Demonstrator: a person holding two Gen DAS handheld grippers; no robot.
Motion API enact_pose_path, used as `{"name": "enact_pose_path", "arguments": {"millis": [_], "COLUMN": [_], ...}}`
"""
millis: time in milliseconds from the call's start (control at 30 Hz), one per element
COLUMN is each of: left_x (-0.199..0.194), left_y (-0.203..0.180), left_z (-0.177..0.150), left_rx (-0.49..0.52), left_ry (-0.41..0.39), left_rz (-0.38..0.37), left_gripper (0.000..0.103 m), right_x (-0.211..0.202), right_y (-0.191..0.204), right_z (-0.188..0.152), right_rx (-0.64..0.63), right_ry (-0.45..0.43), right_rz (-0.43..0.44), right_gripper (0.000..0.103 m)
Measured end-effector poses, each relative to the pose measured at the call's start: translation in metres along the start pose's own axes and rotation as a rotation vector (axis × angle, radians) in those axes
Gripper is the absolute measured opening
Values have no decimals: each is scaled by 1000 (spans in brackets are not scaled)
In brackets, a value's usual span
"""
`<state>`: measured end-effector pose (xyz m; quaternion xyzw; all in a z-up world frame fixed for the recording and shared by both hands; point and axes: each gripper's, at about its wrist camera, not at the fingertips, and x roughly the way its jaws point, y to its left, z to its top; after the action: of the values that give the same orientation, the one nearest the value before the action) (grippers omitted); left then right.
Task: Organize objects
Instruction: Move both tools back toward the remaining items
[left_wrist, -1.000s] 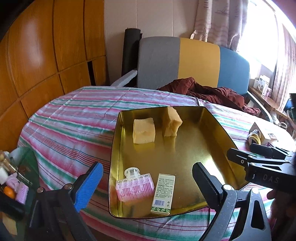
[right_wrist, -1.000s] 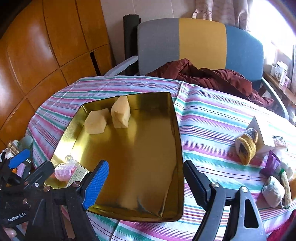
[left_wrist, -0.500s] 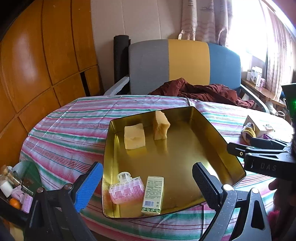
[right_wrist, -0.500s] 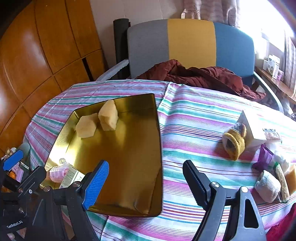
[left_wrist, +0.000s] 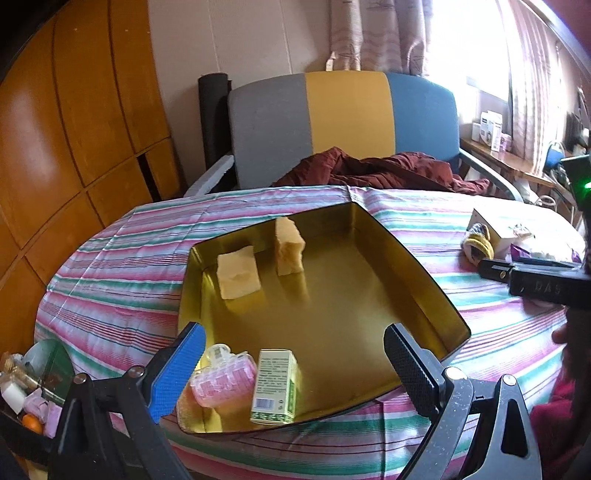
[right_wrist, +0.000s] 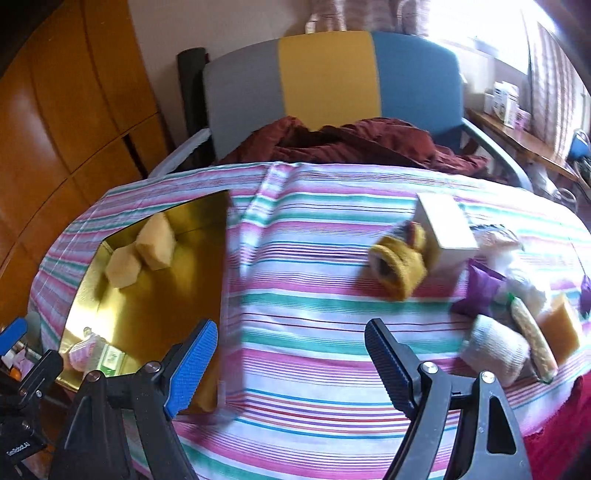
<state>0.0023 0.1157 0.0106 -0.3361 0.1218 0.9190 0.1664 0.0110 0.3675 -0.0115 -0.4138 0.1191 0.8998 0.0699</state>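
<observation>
A: Start with the left wrist view. What is in front of it?

B: The left gripper (left_wrist: 295, 354) stands with its jaws wide apart and nothing between them, hanging over the near end of the gold tray (left_wrist: 424, 280). The tray rests on the striped tablecloth (left_wrist: 122, 280).

A: And inside the tray?

B: Two yellow sponge blocks (left_wrist: 238, 271) sit toward the far left part, just beside each other, one lying flat, the other upright. At the near edge lie a pink hair roller (left_wrist: 225, 380) and a small green box (left_wrist: 273, 386), side by side. The right gripper's black body (left_wrist: 535, 277) pokes in from the right edge, above the cloth.

A: Now the right wrist view.

B: It is somewhat blurred. The right gripper (right_wrist: 291, 354) is also spread wide and empty, over bare striped cloth between the tray and a heap of things on the right.

A: What is in that heap?

B: A white box (right_wrist: 447, 229) with a yellow knitted piece (right_wrist: 399, 266) leaning against it, a purple packet (right_wrist: 480, 291), a white sock-like roll (right_wrist: 495, 350) and an amber sponge (right_wrist: 561, 328). The rest I cannot make out.

A: Anything beyond the table?

B: A chair with a grey, yellow and blue back (right_wrist: 332, 81), and a dark red cloth (right_wrist: 351, 144) bunched on it.
</observation>
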Motion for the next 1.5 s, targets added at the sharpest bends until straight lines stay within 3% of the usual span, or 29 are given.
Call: {"name": "enact_pose_path", "arguments": {"millis": [300, 633, 767, 1133, 1500], "left_x": [7, 16, 24, 58, 119], "left_y": [-27, -71, -93, -153, -201], "left_z": [5, 20, 29, 59, 85], "left_rx": [60, 127, 155, 189, 184], "left_ry": [19, 33, 44, 103, 196], "left_rz": [-77, -180, -208, -325, -437], "left_gripper": [99, 99, 99, 99, 99], "right_x": [-14, -49, -47, -50, -40], "right_y": [-73, -175, -215, -281, -279], "right_z": [3, 30, 21, -6, -5], "right_rx": [106, 240, 356, 709, 707], "right_ry": [-15, -121, -143, -122, -90], "right_rz": [-116, -292, -334, -227, -177], "right_gripper": [83, 84, 83, 84, 84]}}
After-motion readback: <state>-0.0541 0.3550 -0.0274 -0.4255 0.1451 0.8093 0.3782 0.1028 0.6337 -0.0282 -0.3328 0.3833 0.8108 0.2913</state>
